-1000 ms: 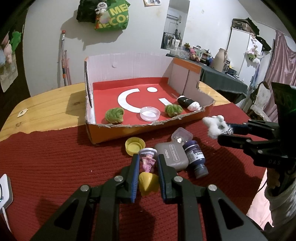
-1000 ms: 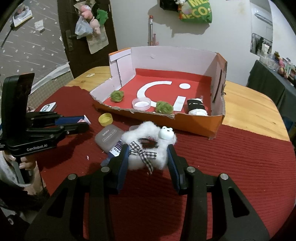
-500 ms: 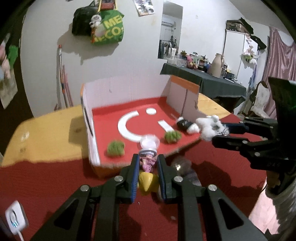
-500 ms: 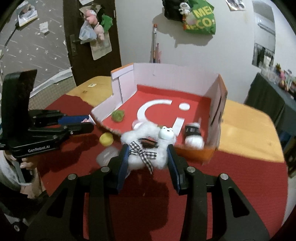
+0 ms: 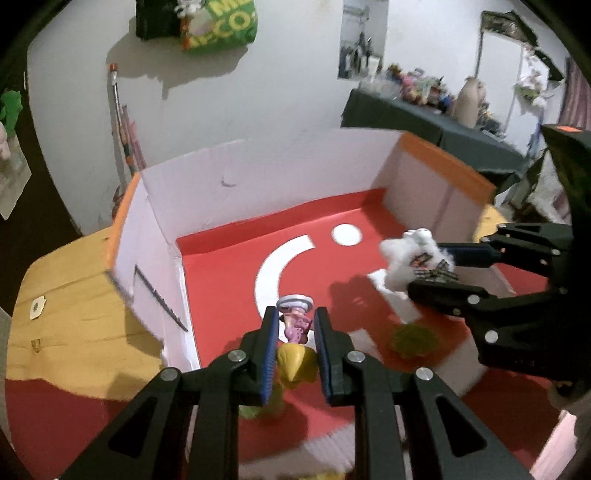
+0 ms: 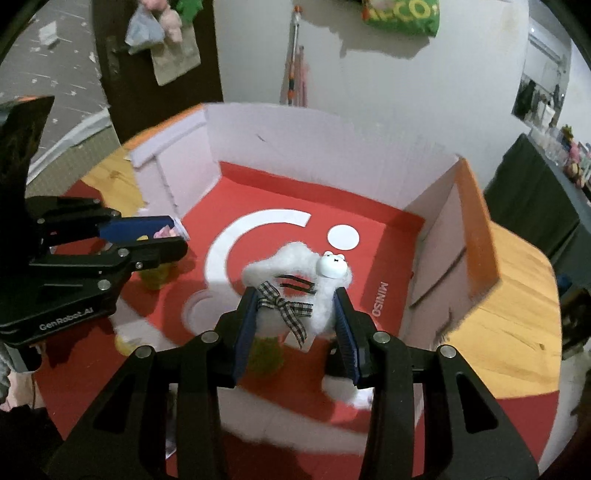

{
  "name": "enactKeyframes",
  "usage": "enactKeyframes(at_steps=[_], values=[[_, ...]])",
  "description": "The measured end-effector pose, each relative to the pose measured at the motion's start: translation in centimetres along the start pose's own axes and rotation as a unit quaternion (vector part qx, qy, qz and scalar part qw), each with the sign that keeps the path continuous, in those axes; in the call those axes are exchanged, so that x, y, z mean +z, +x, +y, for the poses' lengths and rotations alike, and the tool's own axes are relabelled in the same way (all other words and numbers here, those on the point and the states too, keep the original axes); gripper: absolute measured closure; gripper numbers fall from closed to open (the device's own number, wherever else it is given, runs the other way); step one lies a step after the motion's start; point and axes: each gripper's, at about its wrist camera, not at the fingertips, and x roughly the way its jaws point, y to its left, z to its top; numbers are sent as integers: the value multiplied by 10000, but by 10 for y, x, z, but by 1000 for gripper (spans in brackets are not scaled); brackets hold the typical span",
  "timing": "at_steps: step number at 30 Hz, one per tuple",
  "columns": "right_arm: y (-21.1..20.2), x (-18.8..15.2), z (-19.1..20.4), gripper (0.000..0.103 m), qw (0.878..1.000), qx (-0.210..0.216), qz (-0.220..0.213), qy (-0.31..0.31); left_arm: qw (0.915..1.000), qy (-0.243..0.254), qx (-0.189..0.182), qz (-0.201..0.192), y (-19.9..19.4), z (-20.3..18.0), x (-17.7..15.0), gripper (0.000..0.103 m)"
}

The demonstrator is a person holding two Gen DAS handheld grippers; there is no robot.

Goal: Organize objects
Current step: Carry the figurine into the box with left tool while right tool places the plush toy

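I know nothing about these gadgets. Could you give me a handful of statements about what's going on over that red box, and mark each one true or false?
1. The left hand-held gripper holds a small pink and yellow figurine. True.
2. The right hand-held gripper is empty. False: it is shut on a fluffy white plush toy with a checked bow.
3. Both held things hang above the cardboard box. True.
4. The box floor is blue. False: it is red, with a white curved mark and a white dot.
5. A green fuzzy ball lies inside the box. True.
6. A green bag stands in the box. False: the green bag hangs on the wall.
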Motion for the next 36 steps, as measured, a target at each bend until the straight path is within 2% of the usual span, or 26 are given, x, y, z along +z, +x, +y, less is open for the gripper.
enactKeyframes(at_steps=[6,15,36], values=[[31,6,-7,64,9989,52,463,49,9995,33,25,319,30,-1,7,83],[45,3,-6,64,9960,67,888,-98,9981,122,-9,600,49,-3,3,83],[40,-12,-3,61,9940,41,1088,-107,9971,93,-65,757,55,-1,0,83]])
